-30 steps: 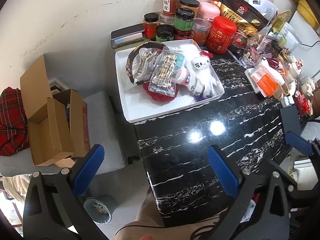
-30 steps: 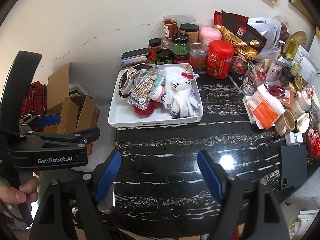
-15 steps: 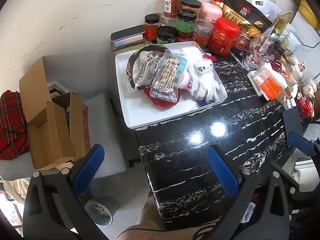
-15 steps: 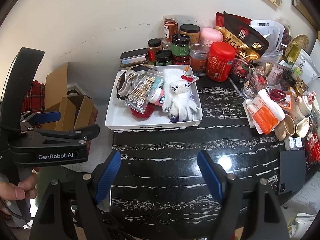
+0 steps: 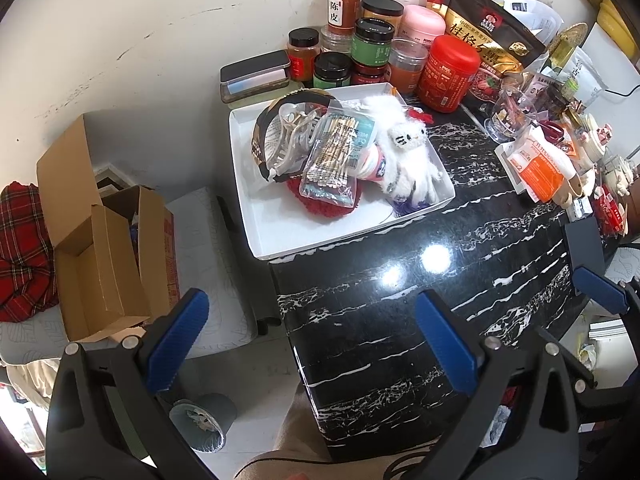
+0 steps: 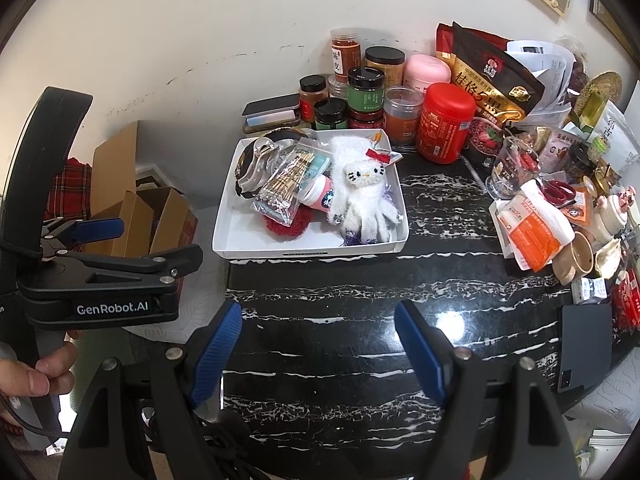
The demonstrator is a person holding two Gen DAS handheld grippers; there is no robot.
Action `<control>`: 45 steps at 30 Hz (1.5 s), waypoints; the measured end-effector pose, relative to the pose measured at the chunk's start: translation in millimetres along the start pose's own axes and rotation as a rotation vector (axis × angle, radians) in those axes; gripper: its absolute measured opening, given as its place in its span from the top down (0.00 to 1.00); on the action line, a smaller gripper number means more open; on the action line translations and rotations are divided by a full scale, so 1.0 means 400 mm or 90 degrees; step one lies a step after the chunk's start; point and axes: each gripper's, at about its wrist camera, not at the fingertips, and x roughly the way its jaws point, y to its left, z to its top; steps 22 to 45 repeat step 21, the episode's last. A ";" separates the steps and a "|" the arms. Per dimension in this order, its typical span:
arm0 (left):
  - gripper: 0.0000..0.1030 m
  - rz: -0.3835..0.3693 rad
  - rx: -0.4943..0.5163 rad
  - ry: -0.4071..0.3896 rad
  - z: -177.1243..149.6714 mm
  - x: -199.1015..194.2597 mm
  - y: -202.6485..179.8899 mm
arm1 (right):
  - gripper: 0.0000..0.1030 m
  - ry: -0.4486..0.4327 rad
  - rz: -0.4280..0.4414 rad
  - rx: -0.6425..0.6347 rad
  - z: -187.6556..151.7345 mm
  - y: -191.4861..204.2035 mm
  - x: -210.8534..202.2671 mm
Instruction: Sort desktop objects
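A white tray [image 5: 280, 240] [image 6: 240, 248] sits at the left end of the black marble table [image 5: 400, 320] [image 6: 340, 300]. It holds a white plush glove [image 5: 408, 152] [image 6: 364, 196], a clear packet of sticks [image 5: 336, 156] [image 6: 284, 184], a red fuzzy item [image 5: 324, 204] [image 6: 286, 224], a pink-capped bottle [image 6: 320, 196] and a dark headband [image 5: 272, 120] [image 6: 248, 160]. My left gripper [image 5: 312, 336] hangs open over the table's near left corner, empty. My right gripper [image 6: 318, 344] stands open above the table's front, nothing between its fingers.
Jars [image 6: 364, 88], a red canister [image 6: 444, 124], snack bags [image 6: 492, 76] and a glasses case [image 6: 272, 114] crowd the back. Packets, cups and a dark tablet [image 6: 584, 344] fill the right side. An open cardboard box [image 5: 100, 248] and a grey tape roll [image 5: 200, 424] sit left of the table.
Both views have drifted slightly, the tray shifting a little in each image. Both grippers stay open and empty; nothing on the table has moved.
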 end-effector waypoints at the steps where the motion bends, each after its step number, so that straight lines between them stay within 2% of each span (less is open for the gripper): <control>1: 0.00 0.000 0.000 0.000 0.000 -0.001 0.000 | 0.23 0.000 -0.001 0.000 0.000 0.000 0.001; 19: 0.00 -0.010 0.005 -0.021 0.002 -0.014 -0.003 | 0.23 -0.002 -0.004 0.003 -0.006 -0.007 -0.005; 45: 0.00 -0.012 0.007 -0.021 0.001 -0.017 -0.004 | 0.23 -0.002 -0.004 0.003 -0.006 -0.005 -0.006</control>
